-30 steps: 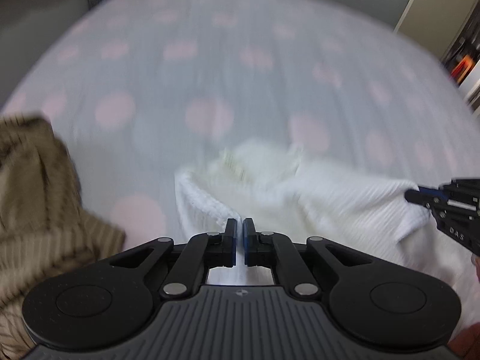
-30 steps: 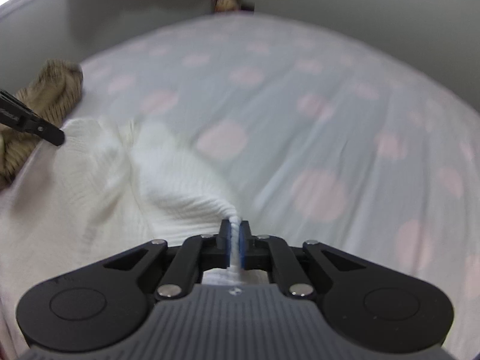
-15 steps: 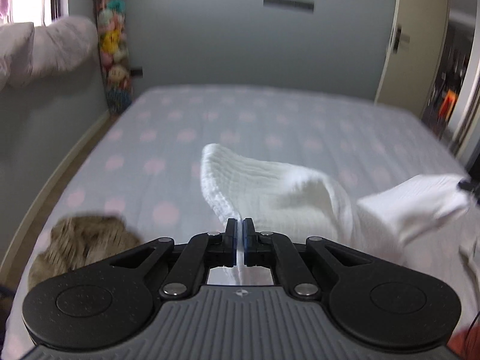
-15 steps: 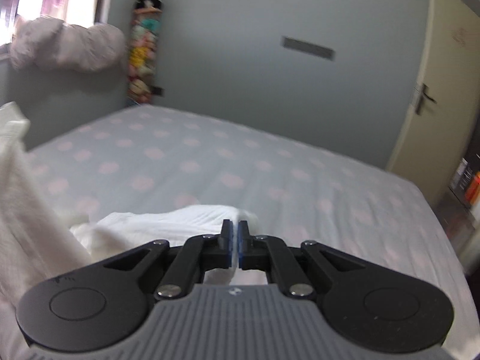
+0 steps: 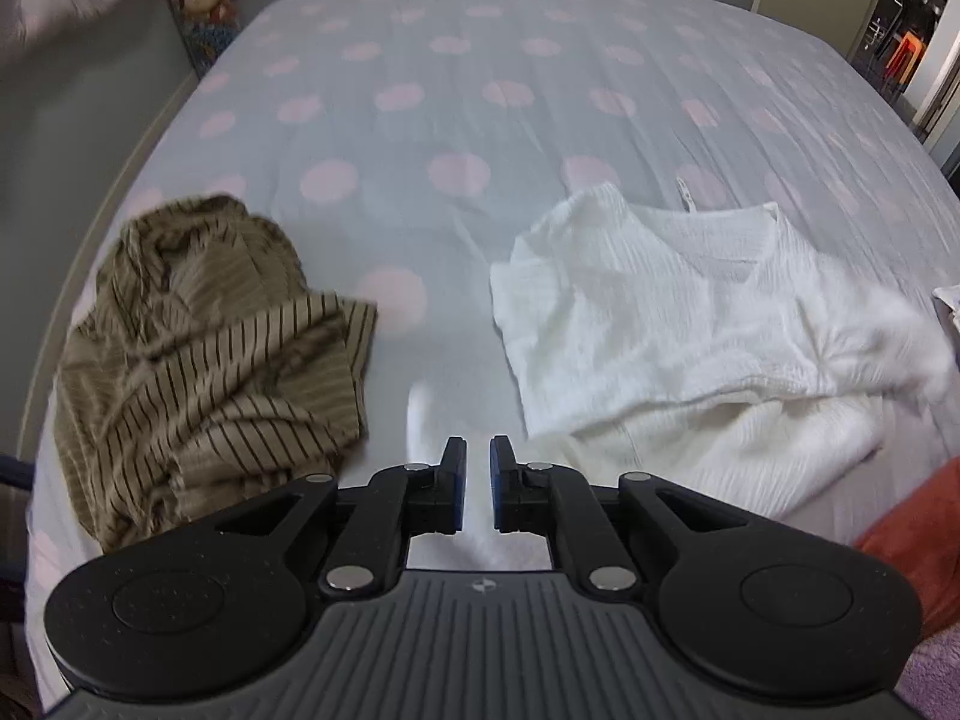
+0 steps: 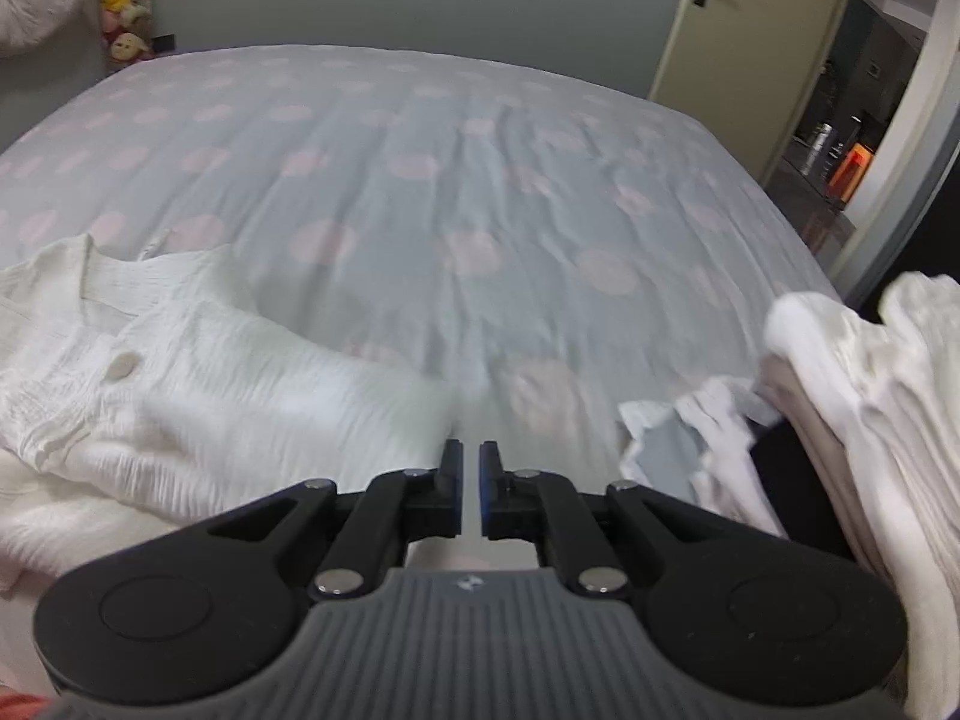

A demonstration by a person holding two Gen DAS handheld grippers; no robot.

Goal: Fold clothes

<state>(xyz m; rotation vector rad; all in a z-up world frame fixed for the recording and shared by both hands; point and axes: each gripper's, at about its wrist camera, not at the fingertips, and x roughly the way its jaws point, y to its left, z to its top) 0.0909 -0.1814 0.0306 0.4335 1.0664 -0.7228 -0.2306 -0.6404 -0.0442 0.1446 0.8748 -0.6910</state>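
Partly cropped white garment (image 5: 672, 306) rightward

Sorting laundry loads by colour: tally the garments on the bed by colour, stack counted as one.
White: 2, the white top and the stack of white folded clothes
Brown striped: 1, the crumpled striped garment
Total: 3

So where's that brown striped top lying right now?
In the left wrist view, the brown striped top lies crumpled near the bed's left edge, apart from the white garment.
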